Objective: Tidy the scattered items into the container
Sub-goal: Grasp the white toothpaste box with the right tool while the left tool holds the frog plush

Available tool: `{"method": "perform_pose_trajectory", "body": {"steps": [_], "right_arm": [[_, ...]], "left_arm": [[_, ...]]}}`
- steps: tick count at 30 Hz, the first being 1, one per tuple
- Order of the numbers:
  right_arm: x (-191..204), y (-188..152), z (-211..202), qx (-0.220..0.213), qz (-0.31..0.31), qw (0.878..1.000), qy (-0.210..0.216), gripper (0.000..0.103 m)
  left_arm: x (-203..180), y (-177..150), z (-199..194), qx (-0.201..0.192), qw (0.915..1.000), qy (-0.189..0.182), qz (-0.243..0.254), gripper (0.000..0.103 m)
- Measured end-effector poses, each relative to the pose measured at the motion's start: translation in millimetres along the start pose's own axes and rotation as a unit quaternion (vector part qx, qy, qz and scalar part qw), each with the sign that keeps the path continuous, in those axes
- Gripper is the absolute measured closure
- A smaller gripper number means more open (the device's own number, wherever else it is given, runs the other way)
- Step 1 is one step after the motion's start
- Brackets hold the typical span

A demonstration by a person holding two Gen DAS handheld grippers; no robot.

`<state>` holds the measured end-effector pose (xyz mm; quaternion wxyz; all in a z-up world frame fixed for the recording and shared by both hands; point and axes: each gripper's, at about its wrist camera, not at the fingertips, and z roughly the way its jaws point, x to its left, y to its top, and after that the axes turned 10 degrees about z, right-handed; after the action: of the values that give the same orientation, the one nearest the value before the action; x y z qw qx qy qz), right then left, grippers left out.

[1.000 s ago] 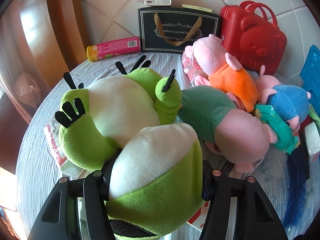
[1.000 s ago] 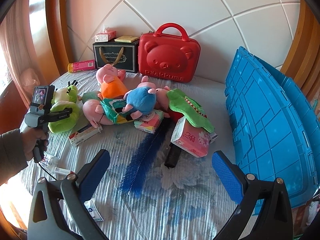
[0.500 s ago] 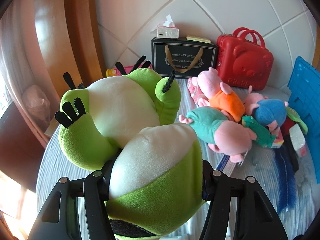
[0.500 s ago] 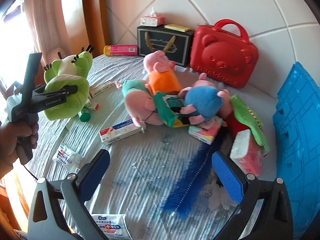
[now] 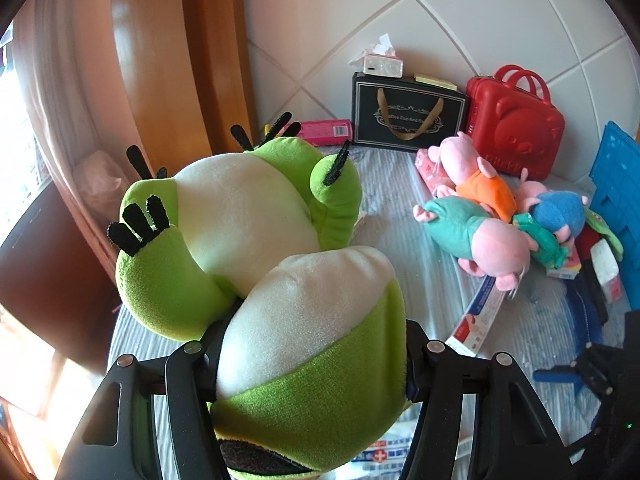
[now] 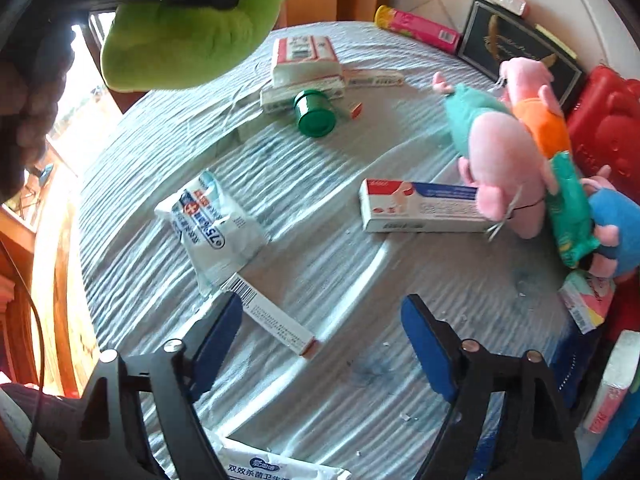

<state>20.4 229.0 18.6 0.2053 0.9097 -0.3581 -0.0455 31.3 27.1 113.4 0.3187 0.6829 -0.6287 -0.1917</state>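
Your left claw (image 5: 308, 364) is clamped on the green frog plush (image 5: 256, 240), held above the tabletop (image 6: 320, 264), its long axis running away from you. Your right claw (image 6: 322, 340) gapes wide, empty, above a small box (image 6: 276, 320).

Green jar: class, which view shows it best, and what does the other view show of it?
The right wrist view: the green jar lies in plain sight on its side on the table, beside white boxes. The left wrist view shows none of it; the frog fills that side.
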Motion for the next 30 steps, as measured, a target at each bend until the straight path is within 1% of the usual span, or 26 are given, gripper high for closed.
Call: {"method": "perform_pose_trajectory", "body": {"steps": [1, 8, 9, 10, 11, 13, 15, 16, 20, 26, 30], "right_arm": [[2.3, -1.3, 6.8, 0.008, -0.006, 1.0, 0.004, 0.033], [14.9, -4.5, 38.7, 0.046, -0.045, 0.998, 0.03, 0.033], [16.3, -5.2, 41.4, 0.05, -0.05, 0.997, 0.031, 0.036], [17.4, -6.1, 43.8, 0.054, -0.054, 0.997, 0.03, 0.044], [17.8, -6.7, 45.4, 0.056, -0.056, 0.996, 0.029, 0.049], [16.7, -6.2, 46.2, 0.056, -0.051, 0.997, 0.026, 0.069], [13.9, -4.1, 44.7, 0.055, -0.042, 0.997, 0.026, 0.079], [13.5, -3.5, 43.6, 0.054, -0.041, 0.997, 0.026, 0.082], [12.8, 1.8, 37.9, 0.046, -0.036, 0.998, 0.025, 0.085], [5.6, 5.9, 24.6, 0.032, -0.019, 0.999, 0.019, 0.085], [-0.6, 7.7, 7.8, 0.016, -0.009, 1.0, 0.013, 0.085]], "left_arm": [[1.2, -3.2, 0.5, 0.002, 1.0, 0.001, -0.001, 0.042], [10.5, -18.0, 1.2, 0.012, 0.9998, 0.007, -0.017, 0.041], [11.2, -18.7, 0.7, 0.012, 0.9998, 0.008, -0.017, 0.041], [11.4, -19.1, 0.3, 0.012, 0.9998, 0.009, -0.016, 0.041], [11.5, -19.2, 0.1, 0.012, 0.9998, 0.009, -0.016, 0.041], [11.7, -19.0, -0.5, 0.011, 0.9998, 0.01, -0.016, 0.041], [11.1, -17.8, -0.9, 0.011, 0.9998, 0.01, -0.016, 0.041], [10.1, -17.0, -1.2, 0.011, 0.9998, 0.01, -0.015, 0.041], [6.1, -12.0, -2.8, 0.007, 0.9999, 0.008, -0.013, 0.041], [-2.2, -2.3, -8.2, -0.001, 1.0, 0.005, -0.005, 0.041], [-7.0, 4.5, -14.6, -0.008, 1.0, 0.005, -0.002, 0.041]]}}
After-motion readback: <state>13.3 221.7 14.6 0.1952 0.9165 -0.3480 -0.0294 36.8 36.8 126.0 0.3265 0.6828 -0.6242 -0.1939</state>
